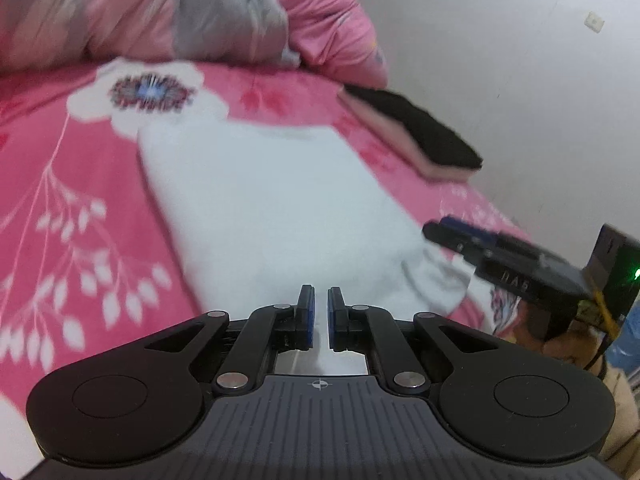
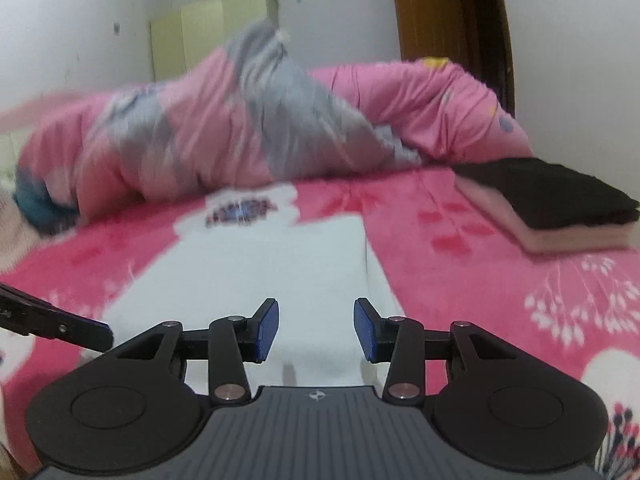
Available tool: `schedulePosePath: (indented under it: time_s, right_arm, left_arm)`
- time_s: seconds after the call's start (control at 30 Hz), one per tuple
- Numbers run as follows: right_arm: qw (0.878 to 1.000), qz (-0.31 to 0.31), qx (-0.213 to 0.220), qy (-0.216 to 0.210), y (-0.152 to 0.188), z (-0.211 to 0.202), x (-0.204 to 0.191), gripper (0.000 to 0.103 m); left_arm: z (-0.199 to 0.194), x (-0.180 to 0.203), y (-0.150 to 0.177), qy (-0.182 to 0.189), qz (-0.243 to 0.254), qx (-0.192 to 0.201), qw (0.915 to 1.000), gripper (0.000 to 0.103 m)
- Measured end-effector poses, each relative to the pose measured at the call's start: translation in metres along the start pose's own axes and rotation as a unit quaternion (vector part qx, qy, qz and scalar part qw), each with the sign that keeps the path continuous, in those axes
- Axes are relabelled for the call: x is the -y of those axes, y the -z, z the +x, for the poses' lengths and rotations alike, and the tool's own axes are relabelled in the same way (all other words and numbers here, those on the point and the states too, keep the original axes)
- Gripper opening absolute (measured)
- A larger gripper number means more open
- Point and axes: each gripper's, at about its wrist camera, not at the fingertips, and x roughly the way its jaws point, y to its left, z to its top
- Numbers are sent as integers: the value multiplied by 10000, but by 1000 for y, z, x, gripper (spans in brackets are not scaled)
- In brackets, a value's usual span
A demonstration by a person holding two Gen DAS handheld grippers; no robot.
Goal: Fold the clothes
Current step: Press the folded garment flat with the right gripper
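A white garment (image 1: 260, 200) (image 2: 280, 264) lies folded into a long rectangle on the pink flowered bedsheet (image 1: 60, 160) (image 2: 460, 280). My left gripper (image 1: 321, 316) hovers over its near end with the blue pads almost together; I cannot make out any cloth pinched between them. Its dark tip (image 2: 100, 334) shows at the garment's near left corner in the right wrist view. My right gripper (image 2: 316, 328) stands open just above the garment's near edge, nothing between its pads. In the left wrist view it (image 1: 436, 232) reaches in by the garment's right side.
A folded stack, black on top of pale pink (image 1: 420, 128) (image 2: 552, 200), sits at the bed's right edge by the white wall. A bunched pink and grey quilt (image 1: 160, 12) (image 2: 240, 128) fills the far side. A wooden door (image 2: 452, 12) stands behind.
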Motion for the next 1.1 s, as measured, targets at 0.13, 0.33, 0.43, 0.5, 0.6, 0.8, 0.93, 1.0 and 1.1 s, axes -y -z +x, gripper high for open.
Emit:
schedulePosePath:
  time_s: [0.13,0.33,0.43,0.5,0.6,0.8,0.93,1.0,1.1]
  right_arm:
    - [9974,443,-572,-7,29,32,29,40]
    - [9932,1102,-227,-301,9,12,51,23]
    - [9917,1134,-404,-456,11,28,52,22]
    - [9886,1333,-618,-320,21,47,67,14]
    - [9760,2058,-593,-390,16,44,90,7]
    - [9753,1947,-500,-919,-12,59,85,8]
    - [9693,2165,-1013,-575,-5,93,102,0]
    - [9668,2309,-1033,-368,-8,93,111,0]
    - [9792,1788,-869,-406,-30,83,92,3]
  left_arm:
    - [30,-3,-8,-170,93,-65,9998,5]
    - [40,-21,-5,3,-228,-150,9996,6]
    - [39,-21,-6,13,-257,-132,9996,6]
    - [37,-19,-6,51,-237,-111,9996,6]
    - [31,-15,-8,39,-109,-68,9999,5]
    - [36,-12,-19,-61,18,131,9999,5]
    - [49,-20,-14,-97,-148,65,9998,5]
    - [48,-24,-13,-33,-231,89,9997,6]
    - [48,-26,-13,20,-280,96,9996,6]
